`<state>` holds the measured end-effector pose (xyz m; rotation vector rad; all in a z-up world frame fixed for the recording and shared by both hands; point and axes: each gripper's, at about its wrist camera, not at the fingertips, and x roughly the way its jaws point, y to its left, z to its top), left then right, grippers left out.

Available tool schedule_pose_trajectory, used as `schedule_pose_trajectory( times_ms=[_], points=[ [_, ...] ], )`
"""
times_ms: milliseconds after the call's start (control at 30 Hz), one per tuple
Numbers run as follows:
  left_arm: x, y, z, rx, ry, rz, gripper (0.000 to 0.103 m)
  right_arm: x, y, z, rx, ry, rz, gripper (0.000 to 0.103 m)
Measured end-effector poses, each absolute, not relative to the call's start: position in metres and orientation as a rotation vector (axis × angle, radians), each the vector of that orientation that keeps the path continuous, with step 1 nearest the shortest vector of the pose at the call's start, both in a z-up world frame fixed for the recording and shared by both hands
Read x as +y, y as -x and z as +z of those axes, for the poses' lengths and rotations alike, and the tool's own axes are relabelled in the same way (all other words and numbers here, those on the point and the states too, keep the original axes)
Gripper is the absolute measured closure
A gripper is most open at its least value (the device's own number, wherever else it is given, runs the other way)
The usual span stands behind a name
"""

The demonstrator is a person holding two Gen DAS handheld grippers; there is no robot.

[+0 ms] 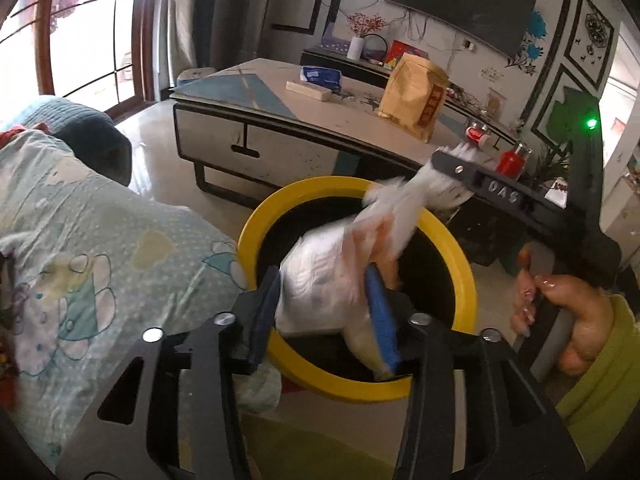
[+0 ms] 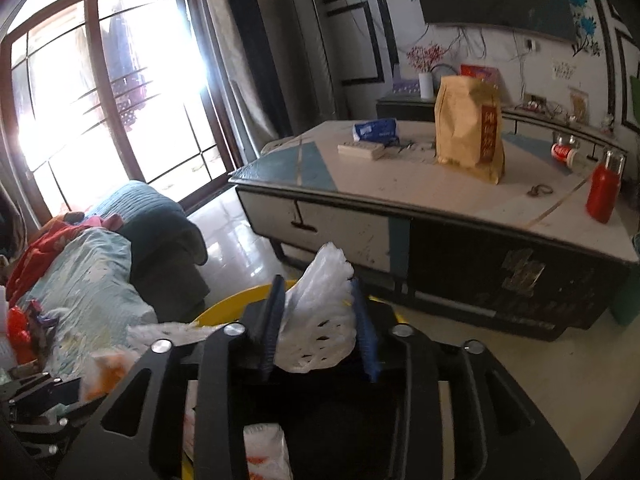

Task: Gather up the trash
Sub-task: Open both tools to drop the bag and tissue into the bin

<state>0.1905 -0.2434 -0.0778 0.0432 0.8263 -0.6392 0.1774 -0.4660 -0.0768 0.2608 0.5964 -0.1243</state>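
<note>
Left wrist view: the left gripper [image 1: 326, 312] hangs over the round yellow-rimmed bin with a black liner [image 1: 256, 216], its jaws parted about halfway around a crumpled white plastic bag with orange print [image 1: 320, 284]. The bag is blurred and seems to be slipping free between the blue pads rather than pinched. The right gripper [image 1: 448, 168], held in a person's hand [image 1: 576, 312], reaches over the far rim with a white foam fruit net [image 1: 440, 184] between its fingers. In the right wrist view its jaws [image 2: 320, 312] stand partly open with the net [image 2: 320, 320] loose between them (whether the pads press it I cannot tell).

The step looks like a drop into the bin. Doing it well means keeping both grippers above the dark opening until each piece falls clear, since light plastic clings to pads.

Counted: one bin, two pieces of trash in the grippers, and on the low coffee table [image 2: 440, 200] one tan paper bag [image 2: 468, 128] and one red bottle [image 2: 602, 192].
</note>
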Motion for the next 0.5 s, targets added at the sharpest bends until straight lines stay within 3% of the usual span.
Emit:
schedule_pose_trajectory(
  times_ms=[233,400,500],
  points=[
    [-0.234,-0.186,-0.071,0.812,0.021,-0.634,0.04,-0.467,-0.174,-0.081,0.605,-0.272,-0.129,0.051],
    [-0.216,-0.181,-0.057,0.768,0.065,-0.594,0.017,-0.466,-0.164,-0.074,0.566,-0.285,-0.146,0.034],
    [-0.205,-0.175,-0.048,0.739,0.073,-0.561,0.011,-0.459,-0.158,-0.066,0.544,-0.283,-0.148,0.025]
  ],
)
